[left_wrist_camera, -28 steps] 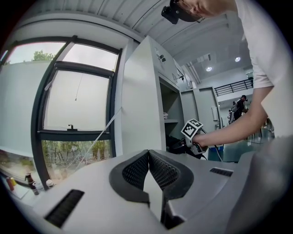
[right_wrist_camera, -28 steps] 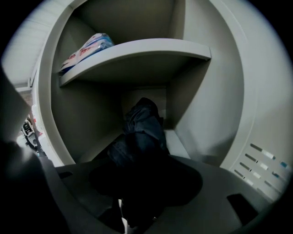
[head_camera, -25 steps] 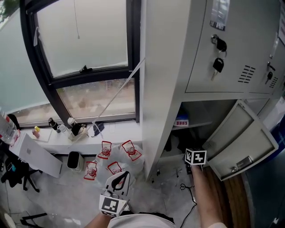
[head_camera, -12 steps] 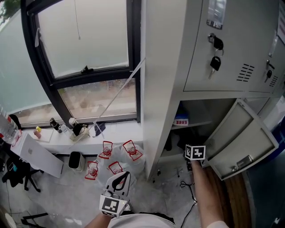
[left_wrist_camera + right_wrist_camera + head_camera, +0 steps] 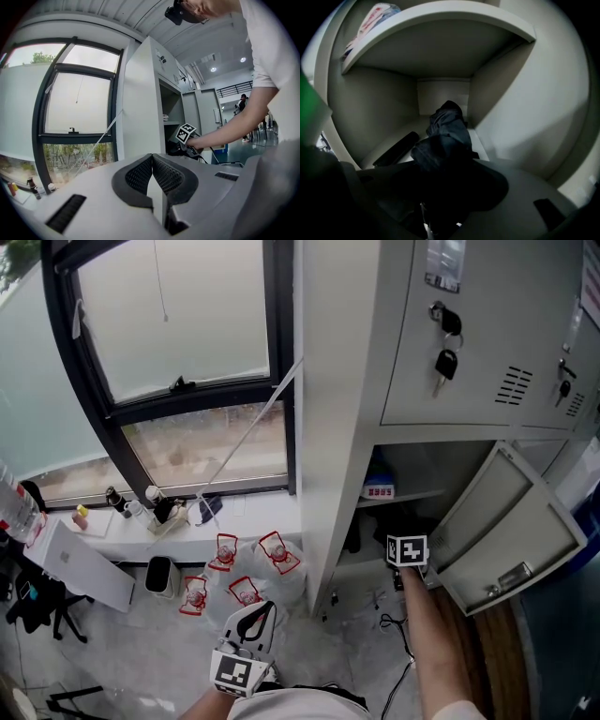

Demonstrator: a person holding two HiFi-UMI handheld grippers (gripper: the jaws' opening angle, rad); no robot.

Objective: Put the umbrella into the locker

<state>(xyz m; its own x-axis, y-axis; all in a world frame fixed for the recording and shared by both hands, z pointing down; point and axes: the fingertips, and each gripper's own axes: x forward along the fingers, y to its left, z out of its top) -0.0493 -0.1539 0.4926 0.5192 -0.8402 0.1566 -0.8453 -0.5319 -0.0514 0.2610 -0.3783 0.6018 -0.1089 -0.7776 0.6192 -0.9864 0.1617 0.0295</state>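
Grey locker (image 5: 337, 427) stood open. Inside, the right gripper (image 5: 440, 187) had just been spreading its jaws around the umbrella (image 5: 445, 133). The left gripper (image 5: 151, 163) was closed, empty.

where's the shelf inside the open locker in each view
Head view: shelf right of centre, just above the marker cube.
Left gripper view: shelf is a thin ledge at centre, above that cube.
Right gripper view: shelf arcs across the top, over the umbrella.
Shared landmark: the red-and-white packet lying on the shelf.
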